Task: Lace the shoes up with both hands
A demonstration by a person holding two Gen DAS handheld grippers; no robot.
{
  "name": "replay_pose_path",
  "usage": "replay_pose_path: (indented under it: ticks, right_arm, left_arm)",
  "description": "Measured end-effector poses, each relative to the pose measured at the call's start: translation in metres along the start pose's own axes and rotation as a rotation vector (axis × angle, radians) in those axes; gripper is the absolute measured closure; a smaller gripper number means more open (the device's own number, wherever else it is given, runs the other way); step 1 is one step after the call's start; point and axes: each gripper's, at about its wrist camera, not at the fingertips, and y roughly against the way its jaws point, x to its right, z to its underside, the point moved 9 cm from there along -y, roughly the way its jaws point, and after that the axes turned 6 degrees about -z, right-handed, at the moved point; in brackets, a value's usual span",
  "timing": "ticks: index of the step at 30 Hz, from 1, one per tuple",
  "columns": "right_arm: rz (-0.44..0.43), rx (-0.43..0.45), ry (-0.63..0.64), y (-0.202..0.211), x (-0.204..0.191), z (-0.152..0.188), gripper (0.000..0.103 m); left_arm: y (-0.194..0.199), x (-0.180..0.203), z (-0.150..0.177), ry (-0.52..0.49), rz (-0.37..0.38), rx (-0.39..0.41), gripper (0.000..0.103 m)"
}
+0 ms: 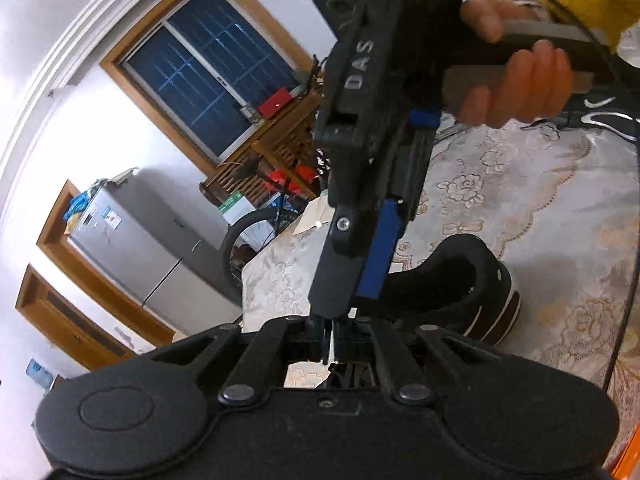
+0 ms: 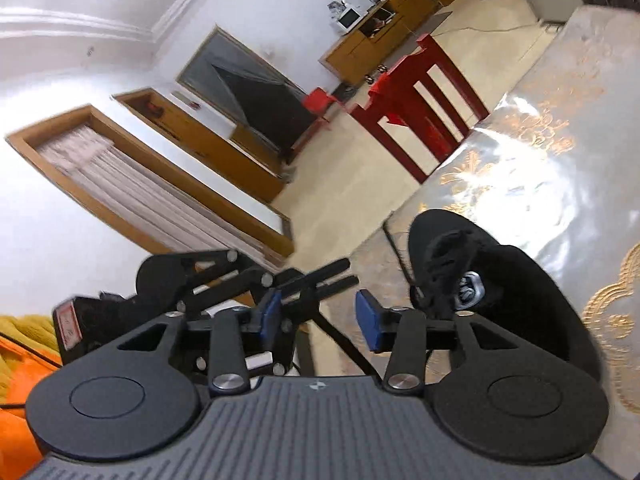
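A black shoe (image 1: 472, 280) with a pale sole stripe lies on the floral tablecloth, and in the right wrist view the same shoe (image 2: 520, 292) shows a metal tag beside its dark laces. My left gripper (image 1: 329, 336) is shut, with a thin pale lace tip pinched between its fingers. My right gripper (image 2: 318, 316) stands open just left of the shoe. A black lace strand (image 2: 344, 344) runs through the gap without touching the blue pads (image 2: 370, 320). The two grippers meet tip to tip; the right gripper (image 1: 352, 300) hangs over the left one's fingertips.
A hand (image 1: 516, 92) in a yellow sleeve holds the right gripper's handle. The table (image 2: 560, 140) ends just left of the shoe, with a red chair (image 2: 420, 120) beyond. A black cable (image 1: 624, 280) hangs at the right. A grey fridge (image 1: 132, 240) and a bicycle wheel (image 1: 248, 232) stand behind.
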Motion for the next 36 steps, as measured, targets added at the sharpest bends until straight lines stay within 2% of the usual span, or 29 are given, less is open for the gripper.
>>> replay_pose_path:
  ticks: [1, 2, 4, 6, 10, 12, 15, 19, 23, 27, 29, 31, 36]
  right_arm:
    - [-0.021, 0.012, -0.014, 0.001, 0.000, 0.000, 0.094]
    - [-0.033, 0.026, -0.033, 0.004, -0.003, 0.003, 0.102]
    - [-0.048, 0.076, -0.076, 0.015, -0.007, 0.008, 0.102]
    - [-0.025, 0.163, -0.123, 0.024, -0.002, 0.009, 0.102]
    - [0.052, 0.438, -0.255, 0.053, 0.021, 0.022, 0.102]
    - [0.129, 0.529, -0.292, 0.061, 0.032, 0.036, 0.102]
    - [0.250, 0.552, -0.300, 0.056, 0.041, 0.055, 0.102]
    - [0.346, 0.577, -0.236, 0.047, 0.034, 0.063, 0.102]
    - [0.380, 0.587, -0.214, 0.037, 0.032, 0.066, 0.102]
    - [0.413, 0.636, -0.199, 0.032, 0.035, 0.064, 0.102]
    - [0.441, 0.659, -0.186, 0.034, 0.037, 0.063, 0.102]
    - [0.479, 0.671, -0.179, 0.033, 0.043, 0.062, 0.102]
    - [0.556, 0.670, -0.098, 0.027, 0.051, 0.053, 0.102]
  left_arm:
    - [-0.001, -0.001, 0.002, -0.010, -0.003, -0.002, 0.097]
    - [-0.004, -0.003, 0.004, -0.016, -0.002, -0.012, 0.096]
    - [-0.013, -0.009, 0.010, -0.017, 0.002, -0.046, 0.087]
    - [-0.027, -0.015, 0.020, 0.006, -0.001, -0.082, 0.081]
    - [-0.056, -0.023, 0.038, 0.095, 0.041, -0.154, 0.081]
    - [-0.068, -0.020, 0.042, 0.133, 0.076, -0.171, 0.081]
    - [-0.085, -0.012, 0.045, 0.162, 0.106, -0.181, 0.081]
    - [-0.101, -0.007, 0.044, 0.175, 0.140, -0.183, 0.077]
    - [-0.109, -0.002, 0.040, 0.158, 0.199, -0.171, 0.074]
    - [-0.121, 0.001, 0.040, 0.154, 0.221, -0.161, 0.072]
    - [-0.128, -0.004, 0.042, 0.205, 0.237, -0.162, 0.070]
    - [-0.138, -0.011, 0.044, 0.277, 0.247, -0.172, 0.060]
    - [-0.159, -0.018, 0.045, 0.398, 0.270, -0.195, 0.060]
